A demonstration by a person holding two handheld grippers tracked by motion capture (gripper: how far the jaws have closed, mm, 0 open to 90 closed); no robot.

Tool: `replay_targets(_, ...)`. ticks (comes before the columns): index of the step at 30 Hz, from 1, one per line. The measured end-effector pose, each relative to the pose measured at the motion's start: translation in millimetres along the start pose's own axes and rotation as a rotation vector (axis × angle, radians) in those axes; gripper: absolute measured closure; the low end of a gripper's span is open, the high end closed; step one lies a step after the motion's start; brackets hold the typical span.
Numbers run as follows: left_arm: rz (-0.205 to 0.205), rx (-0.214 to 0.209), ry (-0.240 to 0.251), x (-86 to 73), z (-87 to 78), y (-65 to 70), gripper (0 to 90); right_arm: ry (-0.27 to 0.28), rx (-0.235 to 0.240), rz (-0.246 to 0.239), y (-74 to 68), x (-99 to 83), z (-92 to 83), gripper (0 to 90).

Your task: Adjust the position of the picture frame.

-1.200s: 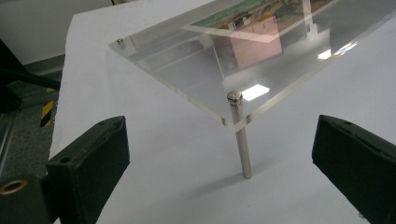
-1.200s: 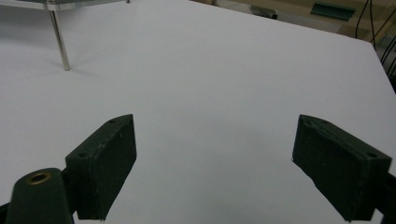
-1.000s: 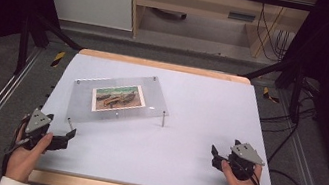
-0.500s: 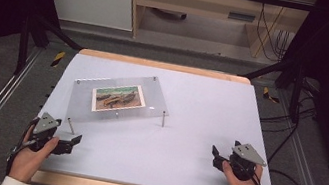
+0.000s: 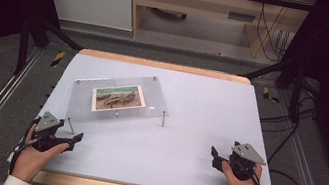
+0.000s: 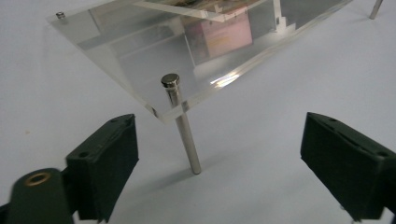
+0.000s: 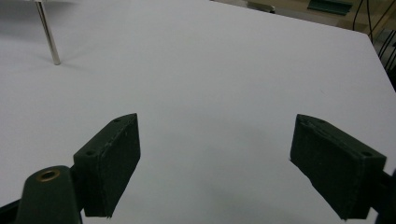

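- From my left gripper [image 6: 219,154] I see the clear acrylic frame [image 6: 187,51] cut off at the top of the left gripper view, so the picture [image 5: 118,98] sandwiched in it is only a sliver there, and its subject is too small to make out in the high view.
- The frame's near corner sits just ahead of this gripper, between the two jaws' lines, carried on an upright metal post [image 6: 183,126] that stands on the bench [image 5: 197,128].
- The frame's long axis runs away from the left gripper, up and to the right; the plate lies tilted.
- Left gripper: jaws apart, just been closing a little, nothing pressed between them.
- Right gripper [image 7: 215,158]: jaws wide, just been opening, bare bench between them; another post [image 7: 48,35] stands well ahead to its left, top cut off.
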State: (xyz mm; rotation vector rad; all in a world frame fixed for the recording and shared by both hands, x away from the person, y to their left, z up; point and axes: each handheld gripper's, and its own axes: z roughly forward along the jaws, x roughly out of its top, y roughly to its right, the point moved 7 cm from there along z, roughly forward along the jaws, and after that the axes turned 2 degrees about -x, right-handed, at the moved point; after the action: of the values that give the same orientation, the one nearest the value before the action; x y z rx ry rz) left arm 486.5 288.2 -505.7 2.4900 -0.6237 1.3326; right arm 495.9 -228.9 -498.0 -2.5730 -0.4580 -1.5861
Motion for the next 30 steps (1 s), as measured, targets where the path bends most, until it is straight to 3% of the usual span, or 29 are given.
replay_targets(1,0.0,0.005,0.003,0.5,0.9,-0.5,15.3,0.0,0.0,0.0,0.0,0.0,0.0,16.2)
replay_targets(3,-0.004,0.016,0.005,1.1,2.8,-2.2,24.0,-0.003,0.001,-0.002,-0.3,-0.2,0.0,16.3)
replay_targets(6,-0.064,0.021,0.035,4.4,6.4,-7.8,30.7,-0.006,0.003,-0.001,-1.3,-0.4,0.2,16.3)
replay_targets(7,-0.067,0.024,0.038,5.1,7.1,-9.3,40.4,-0.006,0.004,-0.008,-1.4,-0.5,0.7,16.3)
replay_targets(12,-0.105,0.046,0.061,4.9,9.8,-17.4,58.7,-0.014,0.006,-0.006,-2.6,-1.0,1.2,16.3)
replay_targets(17,-0.105,0.046,0.059,3.6,9.4,-17.7,71.4,-0.015,0.006,-0.005,-2.3,-0.9,1.2,16.4)
replay_targets(19,-0.123,0.036,0.065,3.9,8.0,-18.5,76.7,-0.013,0.004,-0.008,-2.2,-0.2,0.5,16.5)
replay_targets(25,-0.196,0.013,0.092,5.7,5.5,-23.6,83.9,-0.015,0.006,-0.017,-3.6,0.3,1.4,16.6)
replay_targets(30,-0.197,-0.006,0.098,8.2,4.0,-21.7,84.2,-0.013,0.001,-0.021,-2.8,1.2,1.4,16.6)
